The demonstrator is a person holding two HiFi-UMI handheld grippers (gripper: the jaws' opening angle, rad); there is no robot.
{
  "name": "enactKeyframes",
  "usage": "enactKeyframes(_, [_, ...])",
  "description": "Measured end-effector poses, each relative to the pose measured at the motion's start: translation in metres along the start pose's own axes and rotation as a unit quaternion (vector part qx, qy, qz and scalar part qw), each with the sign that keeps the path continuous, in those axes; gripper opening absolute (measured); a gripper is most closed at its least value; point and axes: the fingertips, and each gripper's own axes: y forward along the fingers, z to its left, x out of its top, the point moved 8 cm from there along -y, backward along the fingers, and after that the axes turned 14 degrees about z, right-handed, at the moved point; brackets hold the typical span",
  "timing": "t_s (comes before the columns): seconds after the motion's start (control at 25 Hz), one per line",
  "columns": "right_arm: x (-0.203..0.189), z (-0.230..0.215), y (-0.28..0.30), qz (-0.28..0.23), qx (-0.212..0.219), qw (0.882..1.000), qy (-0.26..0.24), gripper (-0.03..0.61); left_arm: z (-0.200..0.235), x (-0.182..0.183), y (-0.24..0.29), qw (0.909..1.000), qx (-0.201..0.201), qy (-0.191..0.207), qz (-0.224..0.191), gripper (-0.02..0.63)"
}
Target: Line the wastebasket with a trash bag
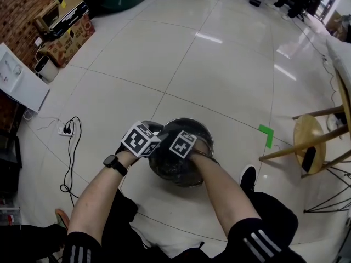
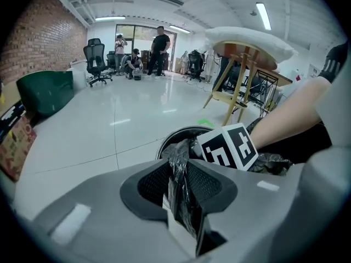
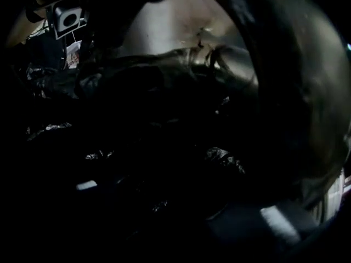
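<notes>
Wastebasket (image 1: 204,133): mid-floor, mouth up, far rim bare
Trash bag (image 2: 178,166): black, crumpled inside
Left gripper (image 2: 178,186): near-left rim, narrow, pinching a bunched fold
Right gripper (image 1: 185,147): nearer the bottom, sunk straight down; jaws lost in dark
Writing: print on cartons (image 1: 68,34) far left, unreadable
</notes>
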Motion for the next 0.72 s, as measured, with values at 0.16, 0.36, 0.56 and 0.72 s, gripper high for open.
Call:
enactKeyframes(0.16, [0.008,-0.005,0.023,-0.007,0.001,1.0,-0.016,0.107,0.011,-0.004,0.005,0.9996,0.029,0.005,0.0,0.084])
enactKeyframes(0.36, [0.009,-0.009,0.046,0.008,0.016,1.0,-0.002,0.107,0.019,-0.003,0.002,0.9994,0.033,-0.004,-0.013,0.044])
enactKeyframes(0.56, [0.013,-0.005,0.043,-0.027,0.053,0.998,0.005,0.113,0.023,-0.009,0.014,0.9991,0.042,-0.006,-0.002,0.015])
enactKeyframes(0.72, [0.014,0.003,0.018,-0.068,0.093,0.993,0.004,0.174,0.025,-0.01,0.017,0.9989,0.046,-0.013,-0.002,0.015])
